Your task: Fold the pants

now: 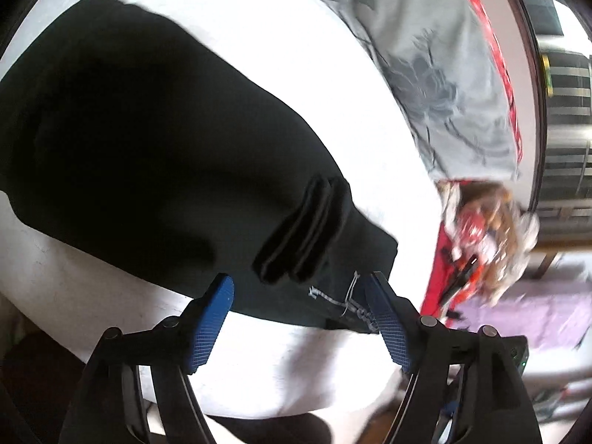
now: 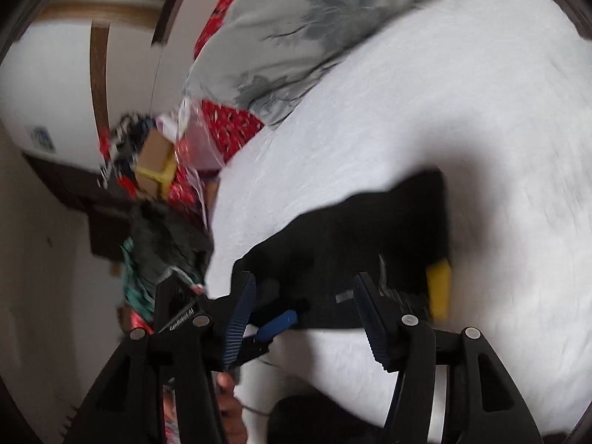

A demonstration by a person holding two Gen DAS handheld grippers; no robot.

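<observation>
- Lying on the white bed cover (image 1: pixel 370 118) is a pair of black cloth pants (image 1: pixel 148 140), spread out flat.
- In the left wrist view, the left gripper (image 1: pixel 301 290) hangs just over the near edge of the pants, and its two blue ridged fingers (image 1: pixel 212 327) are wide apart with nothing between them.
- Two dark belt loops (image 1: pixel 299 236) and some pale stitching (image 1: pixel 333 301) show on the pants close to those fingers.
- In the right wrist view, the right gripper (image 2: pixel 303 288) is also just above the near edge of the pants, and its fingers are wide apart and hold nothing.
- A yellow tag (image 2: pixel 438 290) shows at the right end of the pants in that view.
- The other gripper's blue finger shows low down beside the right gripper's left finger.
- A grey blanket with dark flowers (image 1: pixel 429 63) lies on the far part of the bed, apart from the pants.
- Both views are blurry.
</observation>
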